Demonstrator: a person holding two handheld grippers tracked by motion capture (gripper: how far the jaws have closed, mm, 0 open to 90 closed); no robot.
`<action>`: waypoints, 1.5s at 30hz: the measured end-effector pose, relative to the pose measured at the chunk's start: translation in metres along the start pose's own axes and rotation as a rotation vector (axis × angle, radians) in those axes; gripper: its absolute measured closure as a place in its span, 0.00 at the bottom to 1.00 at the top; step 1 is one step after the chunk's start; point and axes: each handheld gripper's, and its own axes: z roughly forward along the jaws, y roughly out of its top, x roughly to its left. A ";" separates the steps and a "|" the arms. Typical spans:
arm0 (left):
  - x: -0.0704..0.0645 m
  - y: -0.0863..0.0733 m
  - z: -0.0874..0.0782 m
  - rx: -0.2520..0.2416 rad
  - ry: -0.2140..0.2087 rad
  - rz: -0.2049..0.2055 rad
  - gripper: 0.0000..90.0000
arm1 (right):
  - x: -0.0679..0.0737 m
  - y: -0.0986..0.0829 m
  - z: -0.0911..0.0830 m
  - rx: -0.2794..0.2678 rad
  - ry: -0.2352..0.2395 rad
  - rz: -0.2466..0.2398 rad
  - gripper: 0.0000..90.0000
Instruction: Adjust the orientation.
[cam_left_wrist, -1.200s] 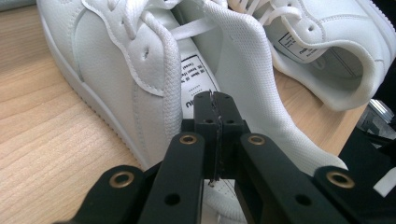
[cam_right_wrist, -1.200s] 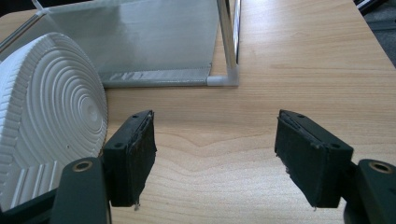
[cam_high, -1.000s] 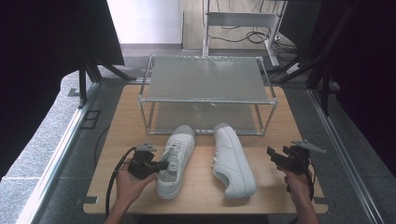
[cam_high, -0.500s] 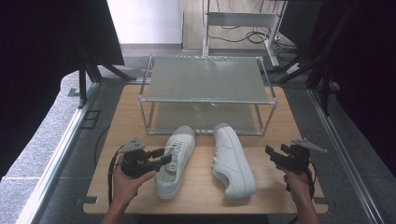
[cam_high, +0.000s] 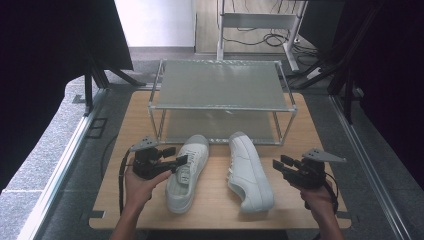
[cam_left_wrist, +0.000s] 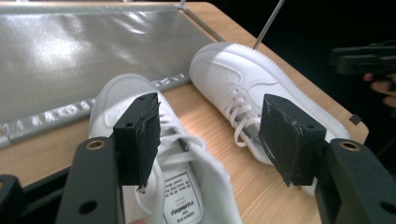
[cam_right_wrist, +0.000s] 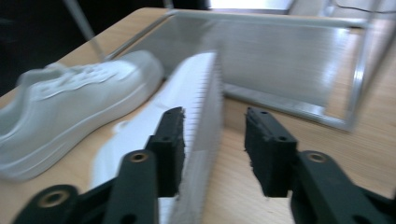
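Both sets of jaws stand open, gripping nothing. The left gripper (cam_high: 172, 162) hovers over the left shoe (cam_high: 187, 170), the right gripper (cam_high: 280, 167) just beside the right shoe (cam_high: 248, 172); both lie before the rack (cam_high: 220, 107). Pinching only soft collar or laces could let a shoe sag, twist, and drop.

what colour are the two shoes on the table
Both shoes, the left shoe and the right shoe, are white, laces included; the left gripper view shows it best.

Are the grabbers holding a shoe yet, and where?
No, nothing is held. The left gripper is open above the left shoe, by its laces. The right gripper is open beside the right shoe.
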 end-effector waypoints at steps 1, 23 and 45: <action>0.001 -0.004 0.000 0.003 0.007 -0.003 0.43 | 0.003 0.001 0.000 0.005 0.015 -0.013 0.76; 0.017 -0.021 -0.007 0.041 0.036 -0.058 0.43 | 0.095 -0.031 0.048 0.254 0.183 -0.297 1.00; 0.016 -0.022 -0.006 0.055 0.021 -0.076 0.43 | 0.048 -0.034 0.012 0.144 0.018 -0.195 1.00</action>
